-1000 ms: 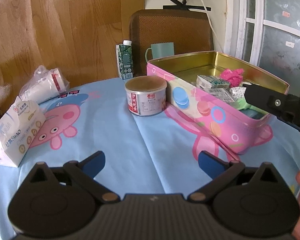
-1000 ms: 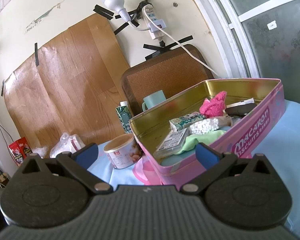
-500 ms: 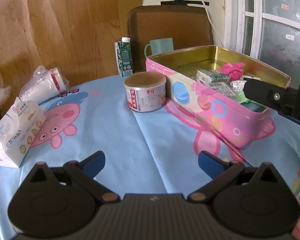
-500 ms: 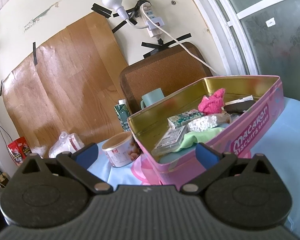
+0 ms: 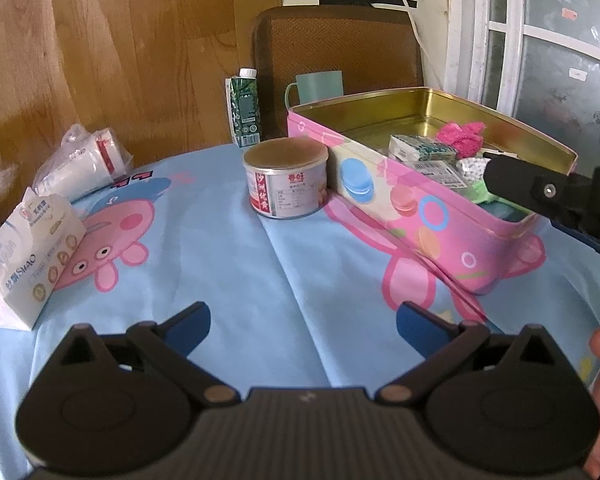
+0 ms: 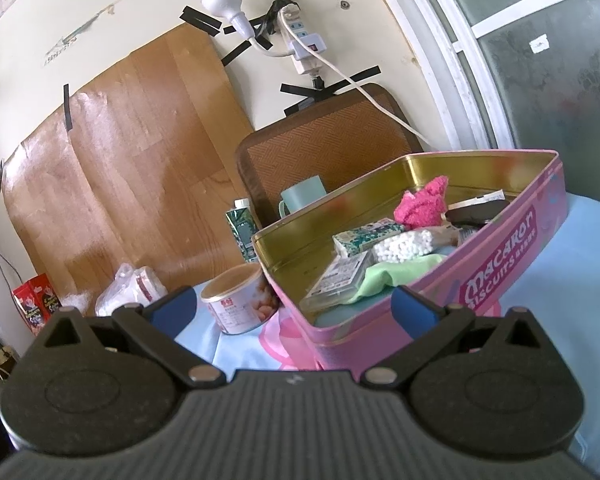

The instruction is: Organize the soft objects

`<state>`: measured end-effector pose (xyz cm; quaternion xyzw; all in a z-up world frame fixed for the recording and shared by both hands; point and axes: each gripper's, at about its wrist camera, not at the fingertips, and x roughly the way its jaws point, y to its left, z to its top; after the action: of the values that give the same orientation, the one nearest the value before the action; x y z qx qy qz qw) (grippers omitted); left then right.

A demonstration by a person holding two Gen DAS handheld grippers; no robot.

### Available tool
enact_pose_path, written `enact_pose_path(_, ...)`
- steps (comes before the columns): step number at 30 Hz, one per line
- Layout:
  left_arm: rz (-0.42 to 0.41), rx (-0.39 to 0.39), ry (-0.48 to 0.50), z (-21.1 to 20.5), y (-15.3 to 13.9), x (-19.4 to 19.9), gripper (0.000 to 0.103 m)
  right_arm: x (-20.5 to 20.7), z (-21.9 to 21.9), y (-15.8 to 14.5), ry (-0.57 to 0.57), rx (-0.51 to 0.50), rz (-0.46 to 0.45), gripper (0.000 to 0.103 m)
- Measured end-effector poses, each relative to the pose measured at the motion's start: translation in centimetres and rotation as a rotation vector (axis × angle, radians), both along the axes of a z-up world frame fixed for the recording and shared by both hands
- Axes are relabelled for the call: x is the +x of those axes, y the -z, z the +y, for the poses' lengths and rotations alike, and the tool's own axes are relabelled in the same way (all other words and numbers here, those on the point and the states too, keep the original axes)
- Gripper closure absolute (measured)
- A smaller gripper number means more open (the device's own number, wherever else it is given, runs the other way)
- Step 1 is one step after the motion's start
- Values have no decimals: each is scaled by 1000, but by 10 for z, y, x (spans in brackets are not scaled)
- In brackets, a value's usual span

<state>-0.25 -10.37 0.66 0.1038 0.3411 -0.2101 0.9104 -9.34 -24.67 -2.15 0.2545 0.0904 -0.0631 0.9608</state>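
Wide bare cloth on the worktop [image 5: 300, 264] ahead of the left gripper [image 5: 302, 324], spread and empty, while the right gripper [image 6: 292, 306], also spread and empty, hovers at the pink tin [image 6: 496, 276] rim, soft pink cloth [image 6: 420, 204] inside.

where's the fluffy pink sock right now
The pink sock lies inside the open pink tin, toward its far end, just behind the bag of white cotton balls. In the left view it sits at right, near the tin's back wall.
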Motion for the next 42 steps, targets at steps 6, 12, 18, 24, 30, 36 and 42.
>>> enact_pose_path(6, 3, 0, 6, 0, 0, -2, 0, 0, 0, 0, -2, -2, 1, 0)
enact_pose_path(12, 13, -5, 17, 1, -1, -2, 0, 1, 1, 0, -10, -6, 3, 0)
enact_pose_path(18, 28, -3, 32, -2, 0, -4, 0, 1, 1, -1, -12, -11, 3, 0)
enact_pose_path(24, 41, -11, 50, -1, -1, -6, 0, 1, 1, -1, -13, -10, 5, 0)
enact_pose_path(30, 49, -14, 44, -1, 0, -5, 0, 2, 2, 0, -13, -8, 7, 0)
enact_pose_path(36, 50, -11, 49, -2, 1, -6, 0, 2, 2, 0, -12, -6, 7, 0)
enact_pose_path(42, 53, -16, 57, -2, 0, -7, 0, 1, 1, 0, -13, -5, 8, 0)
